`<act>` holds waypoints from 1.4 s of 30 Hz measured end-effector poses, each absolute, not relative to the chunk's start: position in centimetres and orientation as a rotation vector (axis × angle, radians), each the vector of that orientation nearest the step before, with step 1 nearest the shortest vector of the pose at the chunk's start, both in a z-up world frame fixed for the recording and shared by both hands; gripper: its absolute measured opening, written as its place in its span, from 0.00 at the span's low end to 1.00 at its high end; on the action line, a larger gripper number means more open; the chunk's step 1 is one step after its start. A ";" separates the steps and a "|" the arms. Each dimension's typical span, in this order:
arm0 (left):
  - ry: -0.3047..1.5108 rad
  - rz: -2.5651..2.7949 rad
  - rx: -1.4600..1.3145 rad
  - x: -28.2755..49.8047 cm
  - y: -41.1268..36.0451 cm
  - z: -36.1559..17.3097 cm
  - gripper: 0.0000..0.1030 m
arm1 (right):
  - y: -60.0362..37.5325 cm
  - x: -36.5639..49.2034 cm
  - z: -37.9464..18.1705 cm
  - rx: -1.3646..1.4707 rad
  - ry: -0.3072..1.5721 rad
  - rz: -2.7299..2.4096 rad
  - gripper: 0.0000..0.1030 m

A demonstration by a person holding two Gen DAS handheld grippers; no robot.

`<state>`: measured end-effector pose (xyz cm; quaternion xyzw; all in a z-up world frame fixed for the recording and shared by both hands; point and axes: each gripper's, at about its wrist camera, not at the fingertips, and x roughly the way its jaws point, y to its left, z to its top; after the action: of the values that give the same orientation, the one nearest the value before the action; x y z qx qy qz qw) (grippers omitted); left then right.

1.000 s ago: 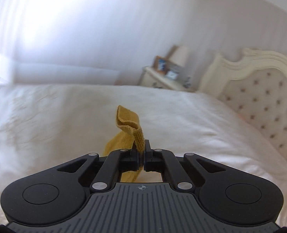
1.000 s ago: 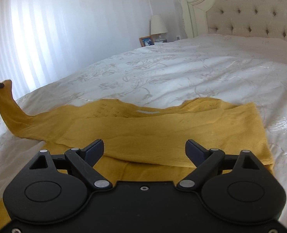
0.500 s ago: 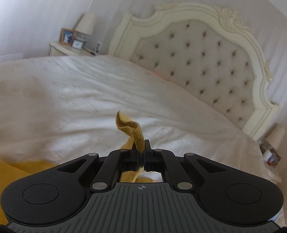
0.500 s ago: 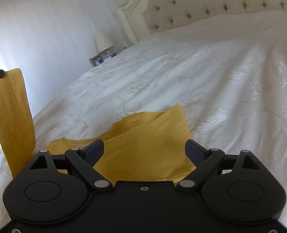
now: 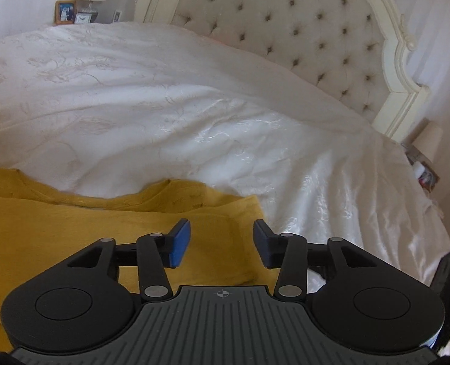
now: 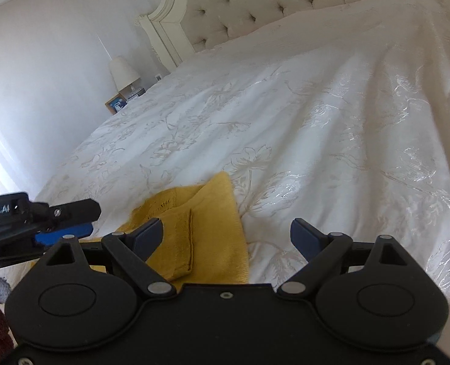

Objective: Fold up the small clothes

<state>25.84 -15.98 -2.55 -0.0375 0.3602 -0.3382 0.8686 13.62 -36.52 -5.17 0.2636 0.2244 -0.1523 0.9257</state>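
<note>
Now a mustard-yellow garment (image 5: 73, 231) lies flat on the white bedspread (image 5: 194, 115), both grippers empty above it.

Seen from the left wrist, its long axis runs from 9 to 3 o'clock, the right edge ending just past the left gripper (image 5: 222, 243), a folded layer lying across the top. From the right wrist the cloth's near corner (image 6: 212, 228) points toward 12 o'clock, a hemmed flap over it. Bare bedspread stretches from 12 through 3 o'clock up to the tufted headboard (image 5: 301, 39). Left jaws stand wide, hovering over the cloth; the right gripper (image 6: 228, 237) has wide jaws too, its left finger over the garment, its right over bedspread.
</note>
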 end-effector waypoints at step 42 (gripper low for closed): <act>0.611 -0.191 0.022 23.8 0.9 -10.7 0.68 | -33.6 19.6 -7.9 0.502 0.575 -0.102 0.15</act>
<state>23.77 0.89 -10.65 0.0108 0.3001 -0.0940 0.9492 19.57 -33.64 -7.89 0.2451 0.2804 -0.0499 0.9267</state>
